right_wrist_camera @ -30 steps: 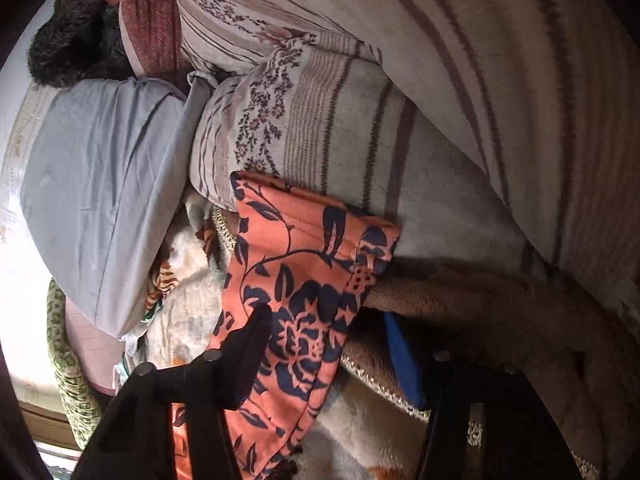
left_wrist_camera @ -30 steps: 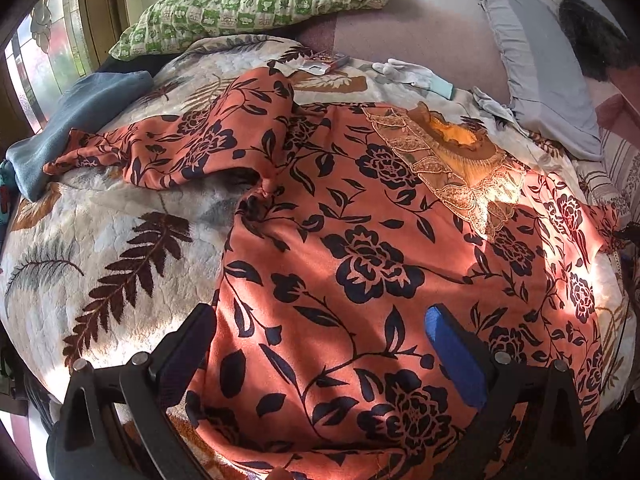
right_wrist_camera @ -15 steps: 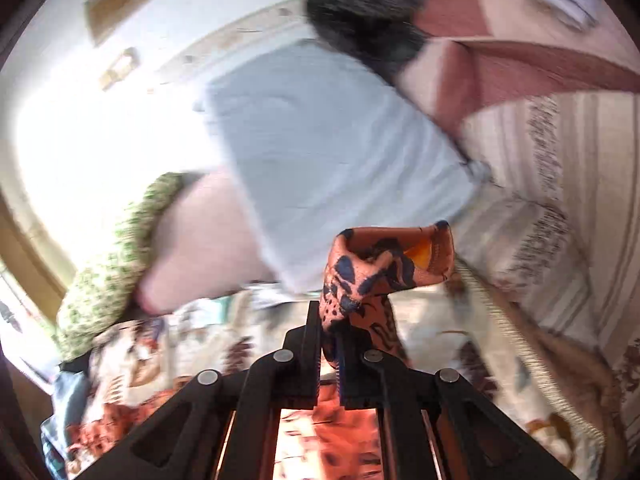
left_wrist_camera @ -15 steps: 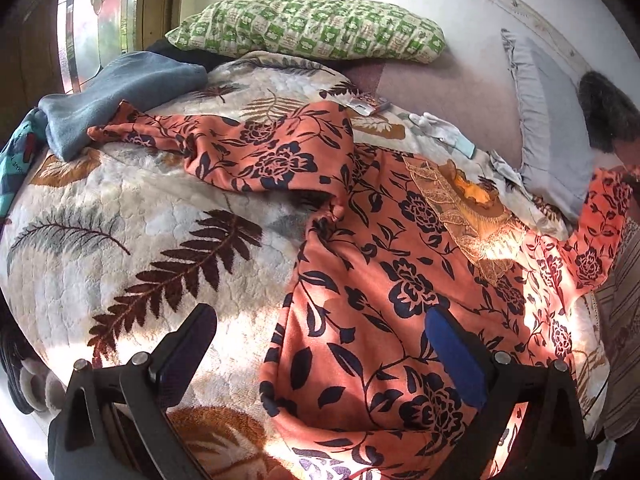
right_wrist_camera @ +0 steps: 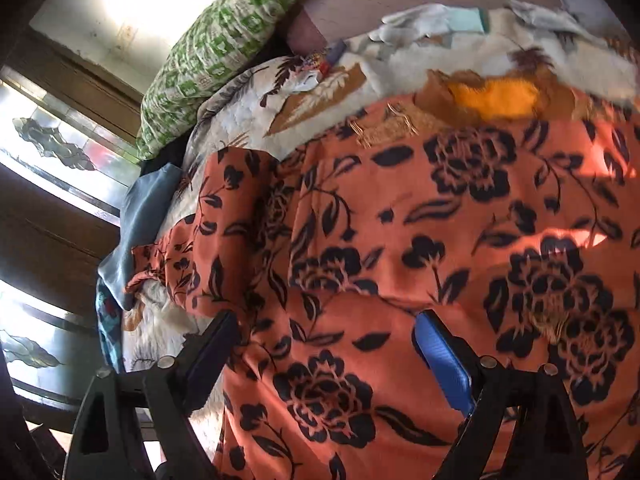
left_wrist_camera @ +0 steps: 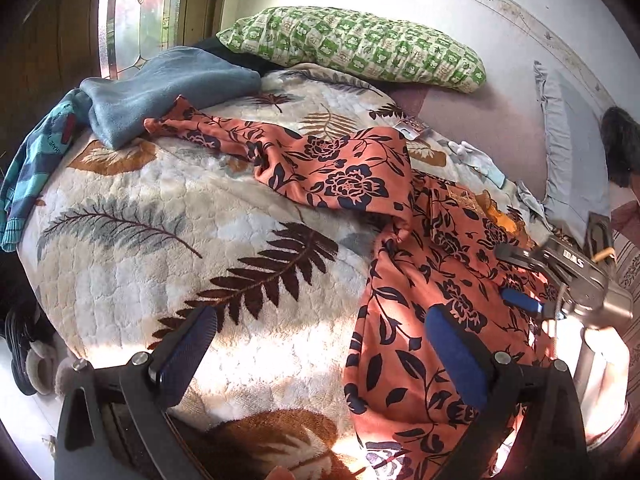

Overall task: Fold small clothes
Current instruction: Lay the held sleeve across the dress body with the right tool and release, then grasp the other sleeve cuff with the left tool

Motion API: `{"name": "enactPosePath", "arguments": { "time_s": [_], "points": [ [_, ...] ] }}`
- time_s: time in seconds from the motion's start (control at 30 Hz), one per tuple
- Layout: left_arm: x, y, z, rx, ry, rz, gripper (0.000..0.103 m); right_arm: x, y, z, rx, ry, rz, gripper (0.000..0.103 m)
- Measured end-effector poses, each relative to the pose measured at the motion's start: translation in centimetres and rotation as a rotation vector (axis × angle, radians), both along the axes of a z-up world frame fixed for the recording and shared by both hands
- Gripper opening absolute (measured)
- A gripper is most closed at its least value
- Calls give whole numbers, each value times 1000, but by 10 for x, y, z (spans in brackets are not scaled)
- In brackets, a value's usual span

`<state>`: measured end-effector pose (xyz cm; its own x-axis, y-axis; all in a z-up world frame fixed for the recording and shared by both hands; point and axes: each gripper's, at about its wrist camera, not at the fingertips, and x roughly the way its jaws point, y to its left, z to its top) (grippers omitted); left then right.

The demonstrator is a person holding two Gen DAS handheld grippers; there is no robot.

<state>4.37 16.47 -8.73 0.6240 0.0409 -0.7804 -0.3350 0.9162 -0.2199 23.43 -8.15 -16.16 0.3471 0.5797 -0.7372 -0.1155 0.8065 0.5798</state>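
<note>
An orange dress with dark flowers (left_wrist_camera: 404,280) lies spread on the leaf-print blanket (left_wrist_camera: 160,240). One sleeve (left_wrist_camera: 224,136) stretches left toward a blue towel; the other side is folded onto the body. My left gripper (left_wrist_camera: 320,344) is open above the dress's lower left edge, holding nothing. My right gripper (left_wrist_camera: 516,280) shows at the right in the left wrist view, open, close over the dress body. In the right wrist view the dress (right_wrist_camera: 440,260) fills the frame and the right gripper (right_wrist_camera: 324,344) is open just above it. The gold neckline (right_wrist_camera: 492,100) lies beyond.
A green checked pillow (left_wrist_camera: 360,44) and a grey pillow (left_wrist_camera: 572,152) lie at the head of the bed. A blue towel (left_wrist_camera: 160,84) and a striped garment (left_wrist_camera: 36,164) lie at the left edge. A white glove (left_wrist_camera: 476,160) lies near the neckline. A window (left_wrist_camera: 140,12) stands behind.
My right gripper carried the right sleeve over onto the dress body, let it go and opened. My left gripper swung left and back, staying open.
</note>
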Motion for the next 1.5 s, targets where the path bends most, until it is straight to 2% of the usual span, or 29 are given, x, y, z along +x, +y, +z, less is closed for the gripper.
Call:
{"name": "enactPosePath", "arguments": {
  "time_s": [0.1,0.23,0.27,0.3,0.37,0.4,0.47,0.6,0.67,0.73,0.83,0.97,1.1,1.13,1.17,1.2,1.27,1.33,1.43,1.5],
  "points": [
    [16,-18,4,4,-4,-41,103,-15,-62,1,82,-4,-90,92],
    [49,-52,10,9,-19,-123,103,-19,-171,20,183,-50,-289,92],
    [60,-57,9,-2,-9,-139,103,-16,-194,17,204,-45,-335,94],
    [71,-58,7,-41,13,-154,103,-13,-218,7,205,-22,-383,97],
    [85,-42,7,-167,28,-130,103,2,-258,-25,123,88,-455,97],
    [86,-26,9,-225,7,-87,103,4,-269,-40,197,99,-436,97],
    [87,13,13,-287,-35,17,103,1,-276,-34,245,47,-402,97],
    [89,112,10,-400,-121,238,103,-1,-262,-28,144,-7,-323,97],
    [95,159,6,-397,-144,342,103,-2,-257,-27,115,-29,-318,97],
    [106,195,-1,-388,-126,411,103,-4,-255,-28,106,-45,-332,98],
    [125,229,-20,-454,-72,468,103,-6,-250,-29,79,-58,-331,98],
    [142,245,-49,-557,-15,523,103,-4,-247,-26,49,-59,-326,99],
    [156,255,-59,-525,-15,582,102,-5,-247,-27,48,-65,-324,100],
    [161,257,-66,-537,9,578,85,-5,-247,-27,49,-67,-322,100],
    [167,260,-76,-572,56,555,60,-5,-247,-27,50,-69,-323,100],
    [171,261,-86,-591,124,537,6,-5,-247,-27,52,-73,-324,101],
    [167,260,-87,-583,123,561,4,-5,-247,-28,62,-83,-320,103],
    [170,245,-65,-464,114,538,4,-6,-245,-28,52,-96,-316,103],
    [185,194,2,-247,-8,404,4,-8,-242,-27,34,-119,-302,103],
    [193,137,53,-151,-122,270,3,-9,-242,-27,30,-127,-295,103]
  ]
}}
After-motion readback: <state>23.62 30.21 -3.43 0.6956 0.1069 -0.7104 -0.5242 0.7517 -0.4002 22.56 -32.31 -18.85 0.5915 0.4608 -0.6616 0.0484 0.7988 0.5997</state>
